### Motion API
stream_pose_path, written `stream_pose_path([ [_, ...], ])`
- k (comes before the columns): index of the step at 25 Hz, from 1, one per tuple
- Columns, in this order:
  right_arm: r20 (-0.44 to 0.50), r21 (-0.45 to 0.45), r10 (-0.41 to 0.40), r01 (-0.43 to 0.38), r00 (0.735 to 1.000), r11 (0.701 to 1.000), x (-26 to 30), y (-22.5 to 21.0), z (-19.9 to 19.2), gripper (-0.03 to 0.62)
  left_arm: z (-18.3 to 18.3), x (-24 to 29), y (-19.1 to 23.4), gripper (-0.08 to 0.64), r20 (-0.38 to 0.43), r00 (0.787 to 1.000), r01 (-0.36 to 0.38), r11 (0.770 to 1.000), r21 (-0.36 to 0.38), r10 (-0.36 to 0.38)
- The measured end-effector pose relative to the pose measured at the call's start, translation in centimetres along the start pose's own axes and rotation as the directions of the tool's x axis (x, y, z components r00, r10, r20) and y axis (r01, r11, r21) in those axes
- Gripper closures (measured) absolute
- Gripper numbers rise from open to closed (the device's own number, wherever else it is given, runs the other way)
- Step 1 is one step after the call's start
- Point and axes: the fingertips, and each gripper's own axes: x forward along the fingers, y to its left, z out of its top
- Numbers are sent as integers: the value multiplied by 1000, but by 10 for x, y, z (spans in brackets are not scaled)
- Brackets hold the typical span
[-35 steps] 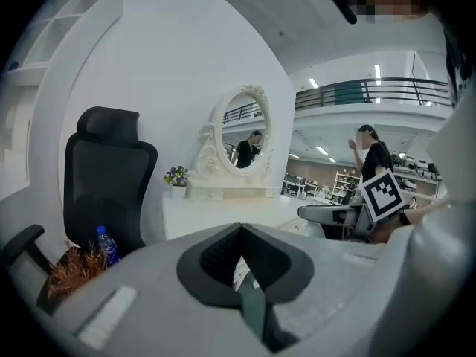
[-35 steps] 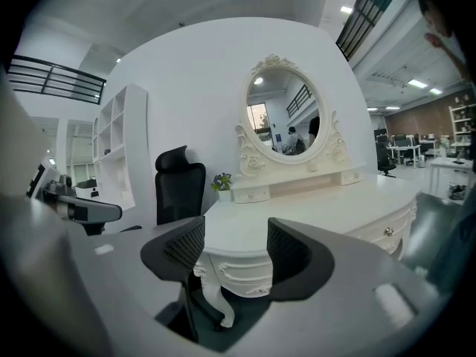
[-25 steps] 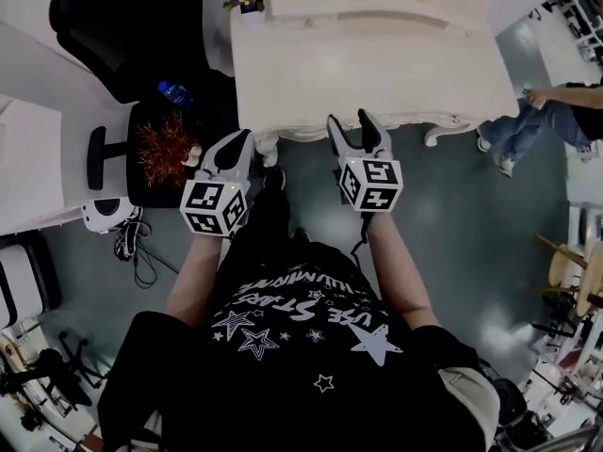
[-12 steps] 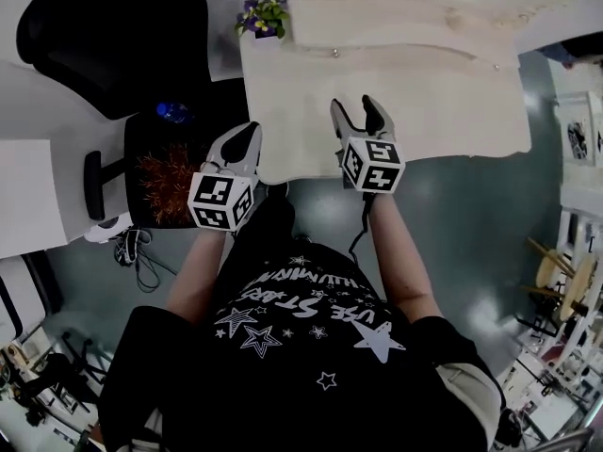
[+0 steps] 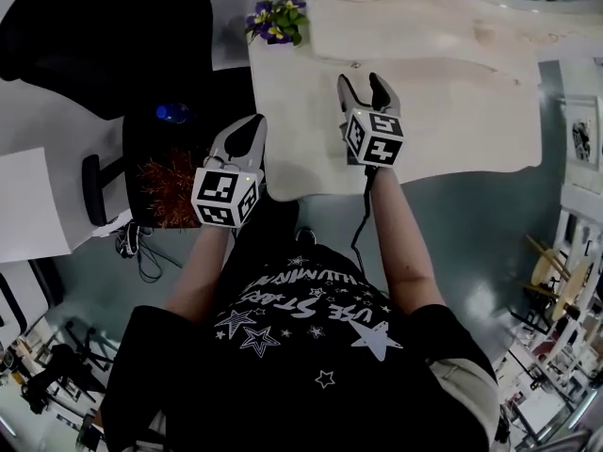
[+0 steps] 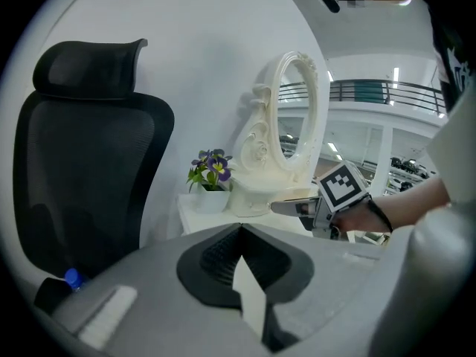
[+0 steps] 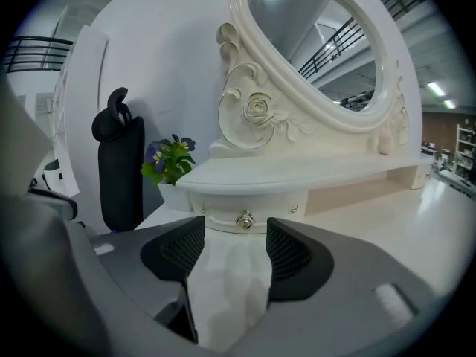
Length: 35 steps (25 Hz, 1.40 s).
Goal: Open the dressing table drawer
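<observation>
The white dressing table (image 5: 452,121) carries an ornate oval mirror (image 7: 320,43) on a raised shelf. Under that shelf is a small curved drawer front with a round metal knob (image 7: 244,219). My right gripper (image 5: 367,85) is over the tabletop and open; in the right gripper view (image 7: 234,233) the knob shows straight ahead between the pads, some way off and untouched. My left gripper (image 5: 247,132) hovers at the table's left front edge, shut and holding nothing (image 6: 239,229).
A pot of purple flowers (image 5: 275,22) stands on the table's back left corner. A black office chair (image 5: 113,36) is left of the table, with a blue-capped bottle (image 5: 172,113) and a reddish tuft (image 5: 168,182) nearby. Cables lie on the floor (image 5: 137,252).
Both grippers have moved forward: the right one from the table's front edge to over the tabletop, the left one up to the table's left edge. The seated person at right is out of view.
</observation>
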Motion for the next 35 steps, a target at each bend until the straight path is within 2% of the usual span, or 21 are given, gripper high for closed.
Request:
stream_pose_path([
  [12, -59, -41, -67, 65, 996, 997, 38, -7, -6, 401, -5, 10, 14, 560, -17, 1000, 4, 1000, -13, -5],
  [15, -60, -36, -96, 94, 994, 995, 40, -13, -5, 464, -8, 9, 16, 560, -23, 1000, 4, 1000, -16, -5],
  [35, -87, -37, -97, 94, 992, 995, 9, -10, -23, 469, -6, 4, 7, 560, -19, 1000, 18, 1000, -19, -18],
])
